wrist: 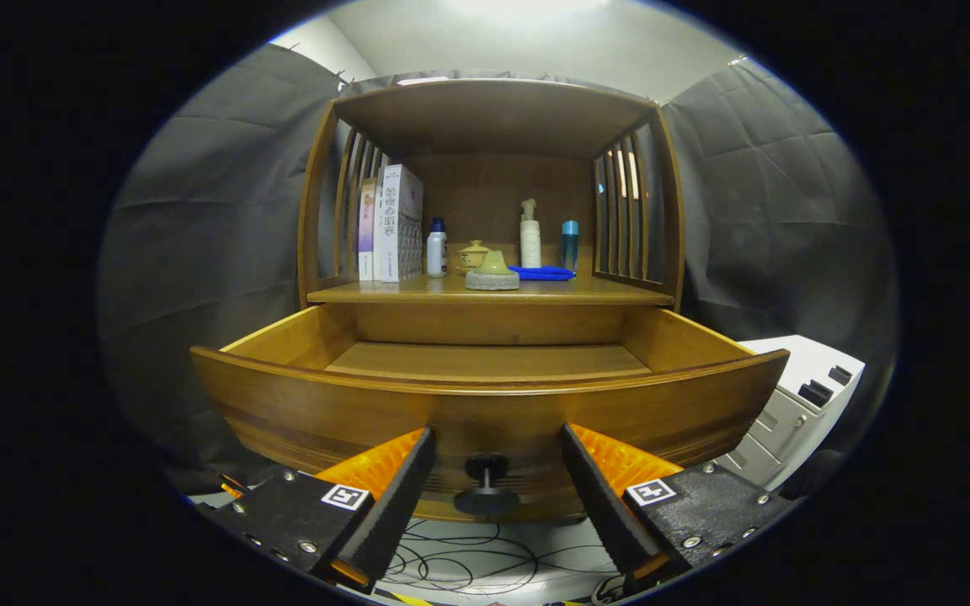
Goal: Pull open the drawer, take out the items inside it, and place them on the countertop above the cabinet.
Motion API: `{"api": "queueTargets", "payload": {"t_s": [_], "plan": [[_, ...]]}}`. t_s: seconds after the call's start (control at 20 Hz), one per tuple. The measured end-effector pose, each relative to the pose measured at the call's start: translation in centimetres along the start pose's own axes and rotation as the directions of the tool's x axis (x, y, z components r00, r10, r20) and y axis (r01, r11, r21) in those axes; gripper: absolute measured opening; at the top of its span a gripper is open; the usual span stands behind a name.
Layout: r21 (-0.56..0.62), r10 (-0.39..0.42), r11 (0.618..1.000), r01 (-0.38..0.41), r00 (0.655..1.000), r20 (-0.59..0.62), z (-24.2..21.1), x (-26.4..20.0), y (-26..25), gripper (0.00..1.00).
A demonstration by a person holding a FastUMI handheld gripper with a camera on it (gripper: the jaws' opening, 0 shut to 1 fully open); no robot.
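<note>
The drawer (485,404) stands pulled well out of the cabinet (489,194), its curved front just ahead of the fingers, and the stretch of its floor that shows looks bare; the near part behind the front panel is hidden, so items may lie there unseen. It is solid wood, stiff and probably fairly heavy, and should slide rather than flex; the one sound place to take hold is the dark knob (487,484) at the middle of the front, small and round, likely to slip unless pinched at its stem. The gripper (498,475) is spread wide, fingers either side of the knob and clear of it, holding nothing. On the countertop (586,290) above sit books (391,223), a white bottle (437,248), a small lidded cup (474,253), a greenish lid-like piece (492,273), a pump bottle (530,236), a blue bottle (569,244) and a blue cloth (542,273). The book spines carry print, too small to read. A white unit (796,400) stands beside the cabinet; cables (460,560) lie on the floor below.
</note>
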State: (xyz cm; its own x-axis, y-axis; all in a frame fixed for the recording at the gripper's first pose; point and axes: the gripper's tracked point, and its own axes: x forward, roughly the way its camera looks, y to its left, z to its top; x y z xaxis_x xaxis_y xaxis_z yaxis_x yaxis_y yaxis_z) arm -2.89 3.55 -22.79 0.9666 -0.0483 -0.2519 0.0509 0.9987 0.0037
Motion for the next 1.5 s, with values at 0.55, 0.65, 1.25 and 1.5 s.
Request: {"api": "queueTargets", "payload": {"t_s": [0.55, 0.65, 1.25, 1.5], "plan": [[0.023, 0.009, 1.0, -0.009, 1.0, 0.001, 2.5, 5.7, 0.4, 0.95], [0.037, 0.012, 0.999, -0.011, 0.999, -0.037, 2.3, 7.5, 0.5, 0.95], [0.042, 0.009, 0.999, -0.009, 1.0, -0.002, 4.4, 17.3, 0.2, 0.93], [0.041, -0.006, 0.999, 0.005, 1.0, 0.005, 4.8, 18.6, 0.1, 0.93]]}}
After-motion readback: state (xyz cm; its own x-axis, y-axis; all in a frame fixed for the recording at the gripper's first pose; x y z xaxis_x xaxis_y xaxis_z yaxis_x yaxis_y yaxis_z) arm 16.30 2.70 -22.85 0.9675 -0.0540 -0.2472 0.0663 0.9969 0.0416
